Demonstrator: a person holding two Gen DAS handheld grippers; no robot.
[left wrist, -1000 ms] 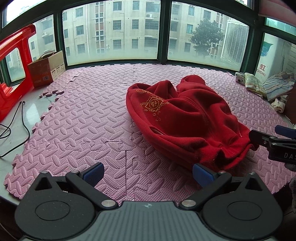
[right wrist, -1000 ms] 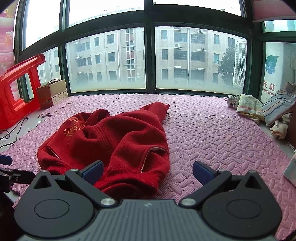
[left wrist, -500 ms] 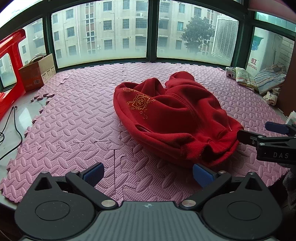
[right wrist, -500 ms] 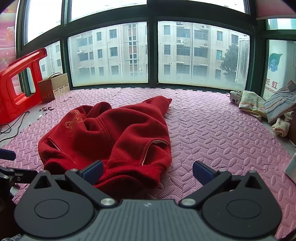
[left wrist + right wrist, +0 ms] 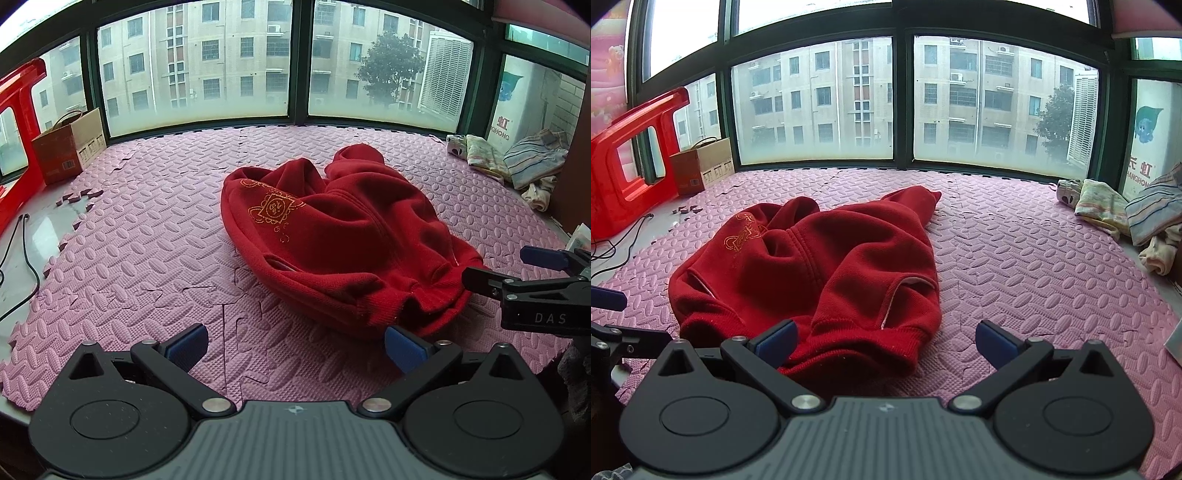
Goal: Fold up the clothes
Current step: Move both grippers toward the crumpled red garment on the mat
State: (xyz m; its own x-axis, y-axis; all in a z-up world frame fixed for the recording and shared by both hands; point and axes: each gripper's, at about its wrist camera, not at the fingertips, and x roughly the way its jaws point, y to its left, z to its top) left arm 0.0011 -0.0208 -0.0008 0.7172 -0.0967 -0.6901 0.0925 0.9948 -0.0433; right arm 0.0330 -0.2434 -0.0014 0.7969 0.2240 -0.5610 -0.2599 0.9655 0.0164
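A crumpled red sweatshirt (image 5: 340, 243) with a gold emblem lies in a heap on the pink foam mat (image 5: 147, 236). It also shows in the right wrist view (image 5: 820, 266). My left gripper (image 5: 295, 345) is open and empty, low over the mat just in front of the sweatshirt's hem. My right gripper (image 5: 886, 341) is open and empty, with its left fingertip (image 5: 775, 341) over the near hem. The right gripper also shows in the left wrist view (image 5: 517, 273) beside the hem, and the left gripper shows at the left edge of the right wrist view (image 5: 613, 317).
A pile of other clothes (image 5: 517, 162) lies at the far right by the window. A cardboard box (image 5: 66, 147) and a red plastic stool (image 5: 631, 162) stand at the far left. A black cable (image 5: 22, 258) lies on the bare floor left of the mat.
Both grippers have drawn back and risen a little, so the sweatshirt sits farther away in both views. The sweatshirt has not moved. Both grippers stay open.
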